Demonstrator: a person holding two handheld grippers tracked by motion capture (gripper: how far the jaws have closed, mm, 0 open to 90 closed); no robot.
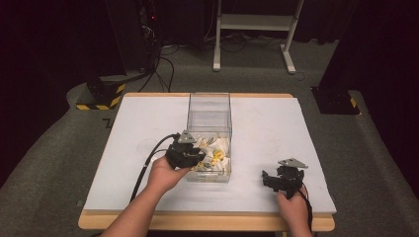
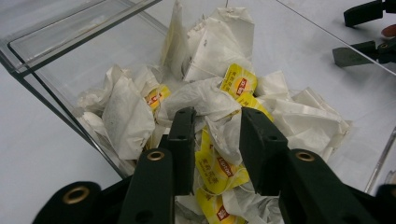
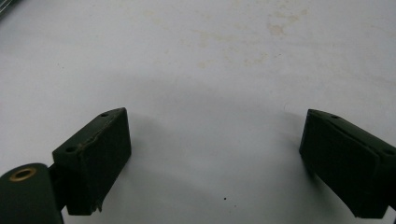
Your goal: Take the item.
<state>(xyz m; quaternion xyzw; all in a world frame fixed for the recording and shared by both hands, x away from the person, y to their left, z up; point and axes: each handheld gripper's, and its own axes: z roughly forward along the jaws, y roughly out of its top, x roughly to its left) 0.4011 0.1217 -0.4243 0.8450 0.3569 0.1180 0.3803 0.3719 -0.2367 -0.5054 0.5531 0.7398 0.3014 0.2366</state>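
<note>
A clear plastic box (image 1: 209, 106) stands in the middle of the white table, its near end heaped with white tea bags (image 1: 213, 154) bearing yellow tags. My left gripper (image 1: 195, 157) reaches into that end from the left. In the left gripper view its jaws (image 2: 217, 112) stand partly closed in the heap, with a crumpled tea bag (image 2: 224, 135) and a yellow tag between the pads; no firm pinch shows. My right gripper (image 1: 267, 178) rests low over bare table at the right, open wide (image 3: 215, 114) with nothing between its jaws. It also appears beyond the box wall (image 2: 355, 32).
The box's far half holds no bags, and its rim (image 2: 70, 42) runs close by the left jaw. Bare white table (image 1: 138, 133) lies on both sides of the box. A white frame (image 1: 254, 22) and cables stand on the floor beyond the table.
</note>
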